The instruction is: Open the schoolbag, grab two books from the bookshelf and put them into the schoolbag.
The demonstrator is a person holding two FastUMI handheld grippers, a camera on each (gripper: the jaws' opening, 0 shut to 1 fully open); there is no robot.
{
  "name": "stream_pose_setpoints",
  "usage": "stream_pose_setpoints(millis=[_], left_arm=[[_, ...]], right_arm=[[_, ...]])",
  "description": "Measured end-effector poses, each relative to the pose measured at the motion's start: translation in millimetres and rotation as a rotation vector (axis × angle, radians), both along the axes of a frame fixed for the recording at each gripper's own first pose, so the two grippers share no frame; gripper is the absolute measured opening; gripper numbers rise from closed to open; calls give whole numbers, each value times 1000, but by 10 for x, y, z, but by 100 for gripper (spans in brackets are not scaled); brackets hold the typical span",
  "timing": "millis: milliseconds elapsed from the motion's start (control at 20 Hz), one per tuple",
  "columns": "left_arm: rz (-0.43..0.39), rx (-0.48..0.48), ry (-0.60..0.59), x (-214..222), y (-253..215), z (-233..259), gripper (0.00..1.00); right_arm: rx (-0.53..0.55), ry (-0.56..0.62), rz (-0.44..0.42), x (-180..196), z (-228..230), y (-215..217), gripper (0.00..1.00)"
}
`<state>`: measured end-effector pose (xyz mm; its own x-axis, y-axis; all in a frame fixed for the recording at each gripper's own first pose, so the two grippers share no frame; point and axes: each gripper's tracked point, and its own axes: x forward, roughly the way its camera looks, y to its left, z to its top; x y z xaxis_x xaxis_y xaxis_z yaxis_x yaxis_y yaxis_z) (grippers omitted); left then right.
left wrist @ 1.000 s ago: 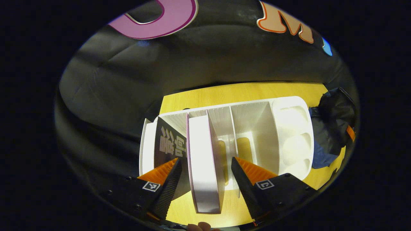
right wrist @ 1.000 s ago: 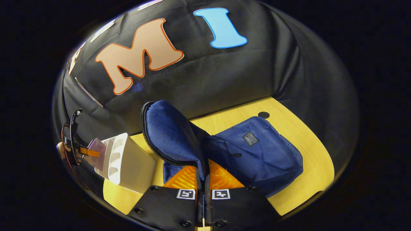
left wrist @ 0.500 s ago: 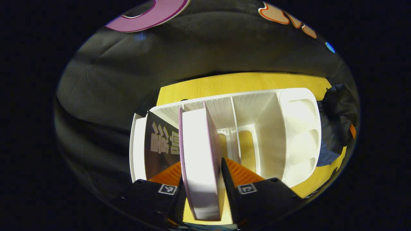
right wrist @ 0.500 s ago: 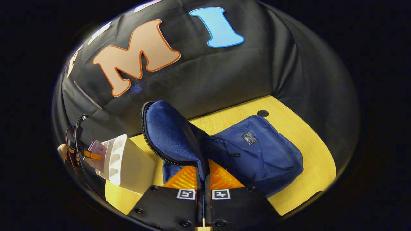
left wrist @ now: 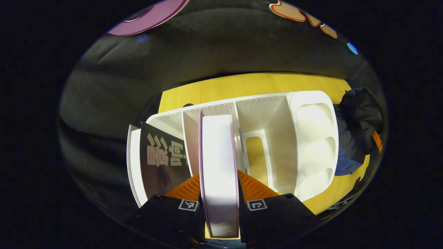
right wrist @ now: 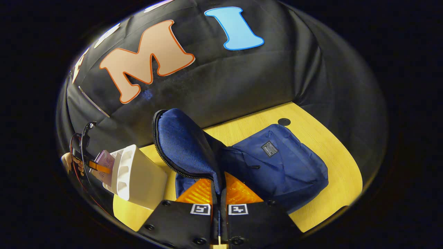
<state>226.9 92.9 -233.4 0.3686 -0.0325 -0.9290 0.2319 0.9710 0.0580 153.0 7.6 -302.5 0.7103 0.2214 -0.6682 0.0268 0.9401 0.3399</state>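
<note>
Yellow wooden table (left wrist: pixel 242 86) under black cloth wall, white bookshelf (left wrist: pixel 313 138) mid-frame in the left gripper view, left gripper (left wrist: pixel 218 188) clamped on a pink-edged book (left wrist: pixel 218 166) low centre, black book (left wrist: pixel 159 162) at its left, right gripper (right wrist: pixel 218 193) pinching the blue schoolbag (right wrist: pixel 277 166) flap (right wrist: pixel 183 145) at bottom centre of the right gripper view.

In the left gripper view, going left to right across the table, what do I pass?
Black book → pink-edged book pinched in the left claw → empty slot of the white bookshelf → its rounded end tray → dark schoolbag fabric.
</note>
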Motion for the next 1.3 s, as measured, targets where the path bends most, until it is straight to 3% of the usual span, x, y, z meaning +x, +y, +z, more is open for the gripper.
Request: stream_pose_setpoints(millis=[250,500,550,1000,1300], left_arm=[[-16,7,-38,46,72,136,35],[14,-73,-73,15,132,392,38],[24,-87,-81,25,154,448,32],[53,-205,-173,80,288,1104,31],[52,-288,-240,116,281,1587,34]], right_arm=[[-1,3,4,-4,-3,-1,5],[2,7,5,-3,-5,2,5],[2,8,6,-6,-6,3,5],[8,13,6,-8,-6,4,5],[20,18,-2,-9,2,2,5]])
